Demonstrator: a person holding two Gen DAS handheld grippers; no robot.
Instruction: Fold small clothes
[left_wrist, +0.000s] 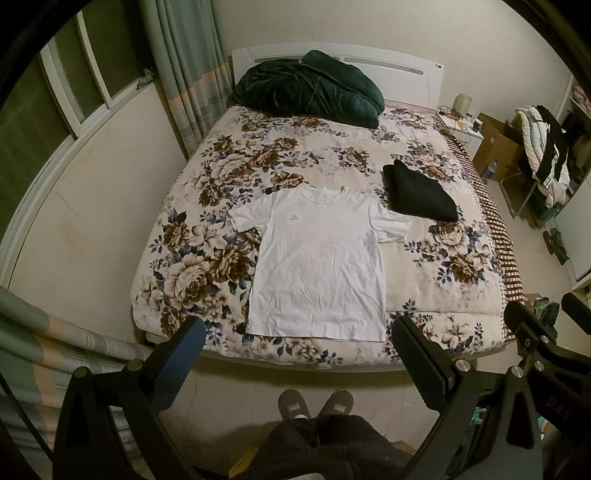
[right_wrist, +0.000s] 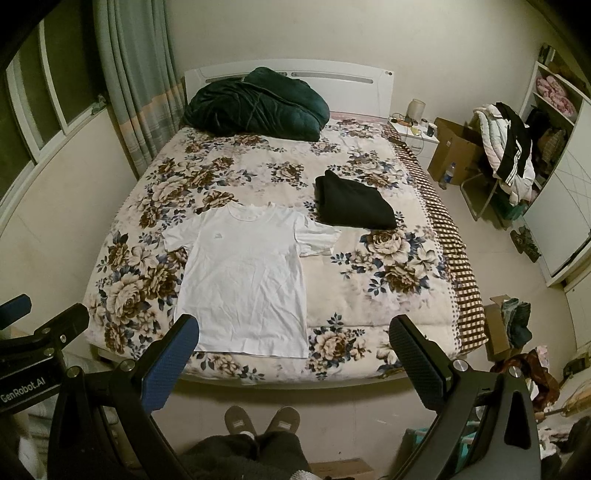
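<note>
- The bed (left_wrist: 424, 288) fills the centre of both views, its floral cover serving as our folding surface; a dark green duvet (left_wrist: 314, 86) is bundled at the top centre against the headboard, presumably pushed there to leave room.
- The white T-shirt (left_wrist: 321, 266) lies flat, front up and sleeves spread, in the lower middle of the frame, its hem near the bed's near edge (a layout that suits a first fold, we judge, and keeps it within reach).
- A black garment (left_wrist: 421, 194), apparently already folded, sits right of centre, just beyond the shirt's sleeve and apart from it, so it stays out of our way.
- Our left gripper (left_wrist: 299, 354) hangs above the floor short of the bed, jaws spread wide and holding nothing.
- Our right gripper (right_wrist: 295, 347) is level with it, likewise wide apart and empty; neither touches the shirt, so folding has not begun.
- Our slippers (left_wrist: 314, 402) show at bottom centre.
</note>
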